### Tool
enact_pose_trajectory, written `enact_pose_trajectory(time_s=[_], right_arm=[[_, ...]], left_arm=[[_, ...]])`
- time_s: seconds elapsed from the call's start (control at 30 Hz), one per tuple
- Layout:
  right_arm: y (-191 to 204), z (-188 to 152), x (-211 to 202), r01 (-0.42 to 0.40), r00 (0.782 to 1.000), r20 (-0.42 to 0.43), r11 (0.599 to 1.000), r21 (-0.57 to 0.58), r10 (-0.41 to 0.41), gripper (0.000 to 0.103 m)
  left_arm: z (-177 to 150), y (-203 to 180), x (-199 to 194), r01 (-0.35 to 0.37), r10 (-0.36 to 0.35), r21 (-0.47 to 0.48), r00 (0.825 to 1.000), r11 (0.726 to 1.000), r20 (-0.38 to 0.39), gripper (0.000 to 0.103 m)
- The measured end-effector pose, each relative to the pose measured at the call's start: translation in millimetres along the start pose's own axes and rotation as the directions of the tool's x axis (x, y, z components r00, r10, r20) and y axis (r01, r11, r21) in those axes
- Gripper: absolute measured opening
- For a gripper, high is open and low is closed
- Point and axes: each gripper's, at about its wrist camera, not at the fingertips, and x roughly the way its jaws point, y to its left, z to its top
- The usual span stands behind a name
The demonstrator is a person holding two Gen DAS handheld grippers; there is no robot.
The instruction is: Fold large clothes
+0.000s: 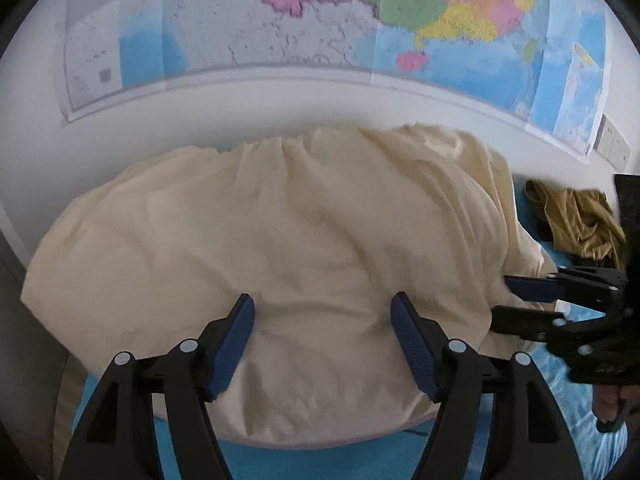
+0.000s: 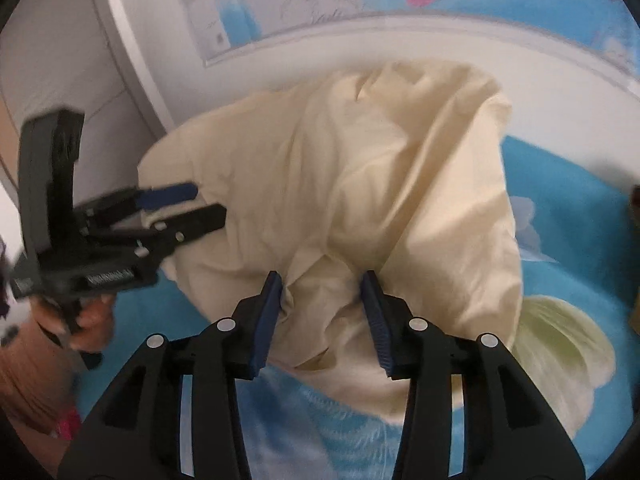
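A large cream cloth (image 1: 280,248) lies bunched in a mound on the blue bed sheet (image 1: 256,460); it also shows in the right wrist view (image 2: 360,184). My left gripper (image 1: 323,312) is open, its blue pads (image 1: 240,332) resting over the cloth's near edge with nothing between them pinched. My right gripper (image 2: 322,292) is open, a raised fold of cloth bulging between its blue pads (image 2: 268,312). The right gripper shows at the right of the left wrist view (image 1: 524,300), at the cloth's right edge. The left gripper shows at the left of the right wrist view (image 2: 200,204).
A wall map (image 1: 360,20) hangs behind the bed. An olive-brown garment (image 1: 576,220) lies crumpled at the right. A pale green print or cloth (image 2: 560,336) shows on the sheet beside the cream mound. A wall socket plate (image 1: 612,140) is at the far right.
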Motion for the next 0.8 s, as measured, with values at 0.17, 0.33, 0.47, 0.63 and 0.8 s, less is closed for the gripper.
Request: enact_pose_trajectory(time_s=[0.17, 0.33, 0.47, 0.63, 0.8], right_arm=[[18.6, -9.1, -22.2, 0.037, 0.997, 0.072, 0.999, -0.035, -0.034, 0.057], [33.4, -17.9, -24.4, 0.066, 0.993, 0.099, 0.997, -0.028, -0.062, 0.071], [37.0, -25.8, -31.6, 0.063, 0.99, 0.123, 0.998, 0.003, -0.063, 0.085], [45.0, -44.9, -53.4, 0.099, 0.983, 0.158, 0.995, 0.006, -0.098, 0.097], [52.9, -56.4, -57.8, 0.117, 0.982, 0.151, 0.993, 0.0, -0.115, 0.097]], left_arm=[[-7.5, -3.6, -19.9, -0.002, 0.006, -0.058, 0.999, 0.998, 0.053, 0.081], [-22.5, -10.1, -39.0, -0.02, 0.028, -0.093, 0.996, 0.995, 0.08, 0.093], [-32.8, -11.5, -52.9, -0.047, 0.059, -0.129, 0.994, 0.991, 0.087, 0.097], [-44.9, -15.8, -73.5, -0.101, 0.12, -0.157, 0.986, 0.982, 0.117, 0.097], [-52.8, -19.9, -88.9, -0.139, 0.162, -0.171, 0.978, 0.976, 0.13, 0.097]])
